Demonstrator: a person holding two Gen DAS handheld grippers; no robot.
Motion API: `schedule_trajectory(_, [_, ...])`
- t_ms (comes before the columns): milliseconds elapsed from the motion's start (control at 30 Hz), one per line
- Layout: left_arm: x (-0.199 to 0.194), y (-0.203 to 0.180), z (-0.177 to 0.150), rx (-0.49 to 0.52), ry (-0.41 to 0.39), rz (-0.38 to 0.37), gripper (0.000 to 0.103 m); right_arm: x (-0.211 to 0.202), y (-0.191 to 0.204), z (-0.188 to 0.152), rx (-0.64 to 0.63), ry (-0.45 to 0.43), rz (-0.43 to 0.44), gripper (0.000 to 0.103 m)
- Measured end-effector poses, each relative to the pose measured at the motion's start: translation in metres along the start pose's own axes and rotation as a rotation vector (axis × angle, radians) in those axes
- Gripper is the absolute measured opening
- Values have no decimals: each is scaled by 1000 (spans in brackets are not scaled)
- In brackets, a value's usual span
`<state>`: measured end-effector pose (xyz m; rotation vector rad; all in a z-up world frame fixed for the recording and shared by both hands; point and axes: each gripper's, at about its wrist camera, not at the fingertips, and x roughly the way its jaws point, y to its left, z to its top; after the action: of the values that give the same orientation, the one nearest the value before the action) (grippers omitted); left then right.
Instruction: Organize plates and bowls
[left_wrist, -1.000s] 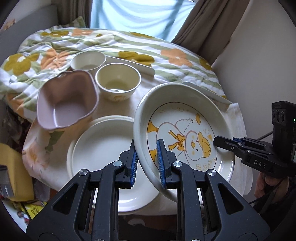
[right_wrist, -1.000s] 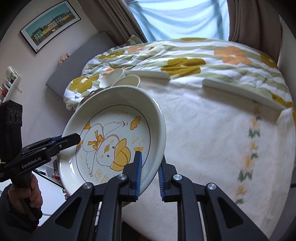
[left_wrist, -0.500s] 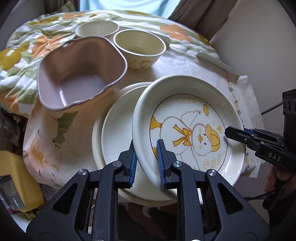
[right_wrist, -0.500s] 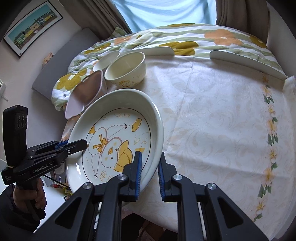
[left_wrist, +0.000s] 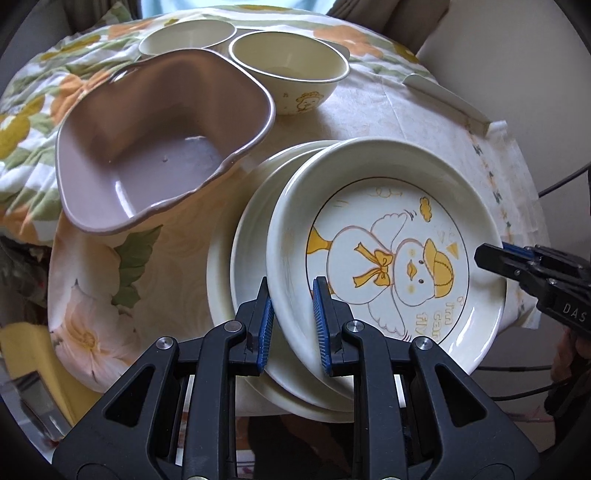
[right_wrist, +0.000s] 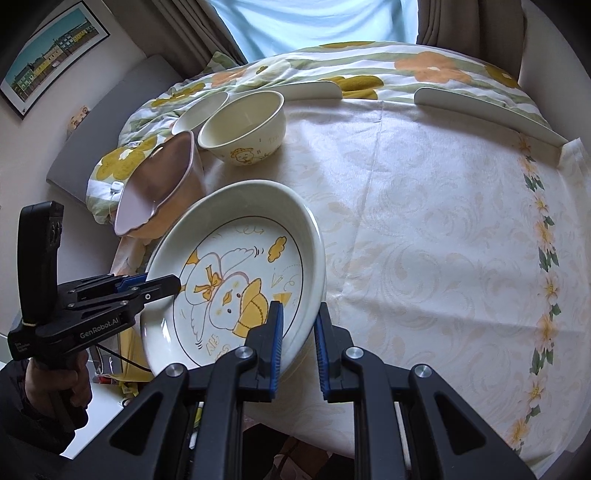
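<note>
Duck plate (left_wrist: 388, 258) is gripped on both sides. Left gripper (left_wrist: 291, 321), bottom centre of the left wrist view: fingers nearly closed, clamped on the plate's near-left rim, one blue pad (left_wrist: 265, 328) outside the wall, the other inside. Right gripper (right_wrist: 298, 345), bottom centre of the right wrist view: same, fingers pinched on the opposite rim, one inside by the duck's yellow hat, one outside. In the left view its tip shows at the right edge (left_wrist: 517, 262), on the plate's right rim.

The plate sits tilted over a plain cream plate (left_wrist: 236, 266), centre-right of the left view, overlapping it and offset to the right; whether it touches yet, cannot tell. The plain plate lies on the counter (right_wrist: 424, 221) near its front edge.

Upper left of the left view: pink lobed bowl (left_wrist: 162, 144), just beside the plain plate. Behind it a cream duck-print bowl (left_wrist: 291, 70) and a smaller cream bowl (left_wrist: 188, 37), side by side.
</note>
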<state>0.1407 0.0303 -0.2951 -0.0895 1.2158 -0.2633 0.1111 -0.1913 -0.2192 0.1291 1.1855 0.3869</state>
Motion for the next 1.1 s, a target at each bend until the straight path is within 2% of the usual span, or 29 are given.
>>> schedule_trajectory(133, [3,-12,1,70,6,75,18,0,-2,0,11,-5,-5,15])
schedule_trajectory(333, [4,-33,5,198,-7,239,18,1,1,0,-6,-4,-15,15])
schedule_trajectory(467, [2,-38,2,258,-17,304,18,3,6,1,-41,-2,-41,15])
schedule_trajectory(667, [0,-37,0,267,-16,323,18,8,19,0,-141,6,-119,15])
schedule_trajectory(1100, [0,-46,-6,295,-10,371,18,9,24,0,-170,9,-139,15])
